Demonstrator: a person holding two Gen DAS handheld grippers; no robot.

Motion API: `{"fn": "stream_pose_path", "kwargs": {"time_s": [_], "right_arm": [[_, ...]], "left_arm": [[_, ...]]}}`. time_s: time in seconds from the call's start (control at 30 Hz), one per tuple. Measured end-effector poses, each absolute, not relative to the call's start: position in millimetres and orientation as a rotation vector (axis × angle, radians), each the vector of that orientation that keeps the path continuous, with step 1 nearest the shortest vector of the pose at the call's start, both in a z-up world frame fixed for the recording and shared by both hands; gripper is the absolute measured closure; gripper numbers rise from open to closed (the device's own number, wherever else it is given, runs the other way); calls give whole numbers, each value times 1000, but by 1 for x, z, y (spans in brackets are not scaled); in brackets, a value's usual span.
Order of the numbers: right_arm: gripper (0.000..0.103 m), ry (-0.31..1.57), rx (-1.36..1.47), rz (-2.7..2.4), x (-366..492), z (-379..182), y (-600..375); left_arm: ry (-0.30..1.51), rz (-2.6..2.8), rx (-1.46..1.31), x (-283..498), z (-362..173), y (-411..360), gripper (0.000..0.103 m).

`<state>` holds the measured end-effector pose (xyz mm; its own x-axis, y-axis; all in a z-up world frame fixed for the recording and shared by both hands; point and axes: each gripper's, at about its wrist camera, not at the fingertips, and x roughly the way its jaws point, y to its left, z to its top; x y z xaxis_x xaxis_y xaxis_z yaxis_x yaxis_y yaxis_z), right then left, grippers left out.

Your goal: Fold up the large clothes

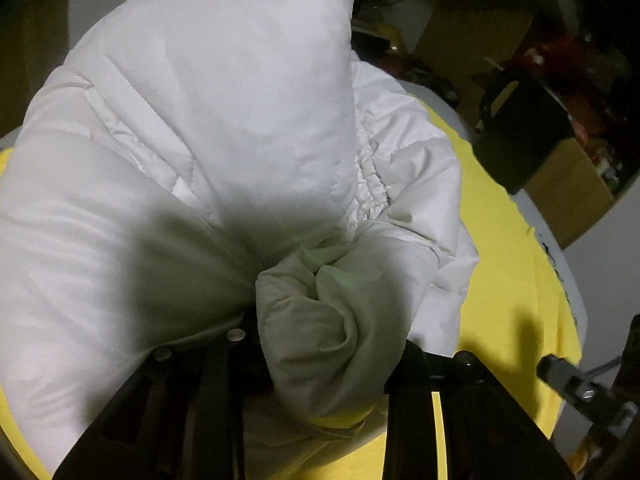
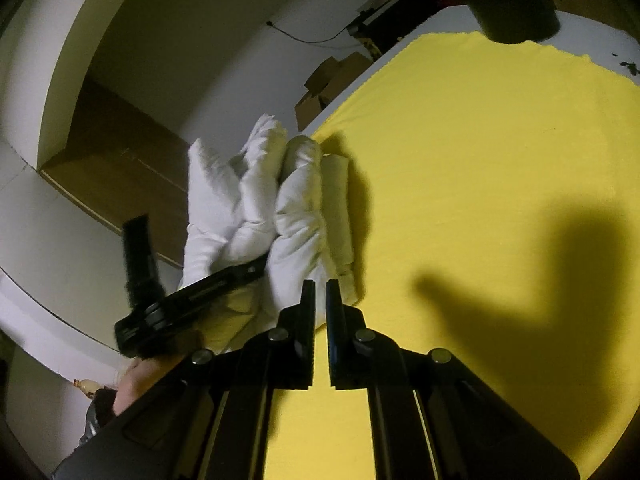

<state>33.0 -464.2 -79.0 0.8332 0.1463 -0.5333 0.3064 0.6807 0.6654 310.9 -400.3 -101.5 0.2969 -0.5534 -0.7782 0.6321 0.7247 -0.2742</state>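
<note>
Currently our left gripper pinches a bunched fold of the puffy white quilted jacket, which extends ahead along its fingers. Right gripper, narrowly parted and empty, sits just beside the jacket's near end on the yellow cloth.

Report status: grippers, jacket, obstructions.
Left gripper clamped on white puffer jacket, bunched at yellow cloth edge. Right gripper narrowly open, empty. Nothing in the way.
</note>
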Motion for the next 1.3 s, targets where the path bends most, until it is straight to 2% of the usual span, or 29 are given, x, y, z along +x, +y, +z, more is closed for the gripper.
{"fn": "stream_pose_path", "kwargs": {"time_s": [0.07, 0.1, 0.13, 0.17, 0.2, 0.27, 0.37, 0.53, 0.67, 0.8, 0.83, 0.9, 0.97, 1.07, 1.17, 1.3], "right_arm": [[57, 584, 815, -109, 28, -72, -458], [53, 571, 799, -119, 33, -66, -456], [52, 567, 785, -129, 33, -62, -453], [51, 563, 774, -142, 32, -57, -451], [48, 555, 767, -158, 32, -52, -450], [35, 537, 755, -182, 31, -42, -447], [31, 516, 726, -200, 33, -25, -439], [23, 545, 574, -153, 74, 7, -409], [23, 687, 397, -81, 155, 16, -372], [23, 941, 266, -108, 246, -16, -352], [25, 1017, 240, -129, 259, -30, -351], [45, 1052, 185, -167, 271, -49, -349], [78, 1008, 159, -138, 264, -49, -349], [88, 913, 290, -83, 236, -37, -373], [91, 779, 426, -51, 202, -30, -407], [92, 755, 531, -4, 194, -67, -431]], "left_arm": [[947, -822, 88, 306, -100, -393, 69], [909, -845, 88, 298, -97, -389, 58], [881, -870, 85, 290, -92, -386, 36], [848, -916, 89, 277, -87, -383, 21], [814, -967, 116, 261, -82, -382, 1], [724, -1000, 188, 228, -72, -373, 0], [683, -1089, 132, 195, -56, -331, 0], [639, -1053, -64, 191, -32, -238, 0], [606, -946, -257, 211, -17, -147, 0], [603, -859, -385, 218, -18, -97, 0], [616, -837, -405, 220, -22, -87, 0], [639, -819, -443, 224, -26, -74, 0], [659, -811, -468, 227, -32, -68, 0], [682, -795, -483, 247, -35, -55, 0], [687, -795, -479, 260, -32, -56, 0], [682, -763, -412, 276, -22, -62, 0]]}}
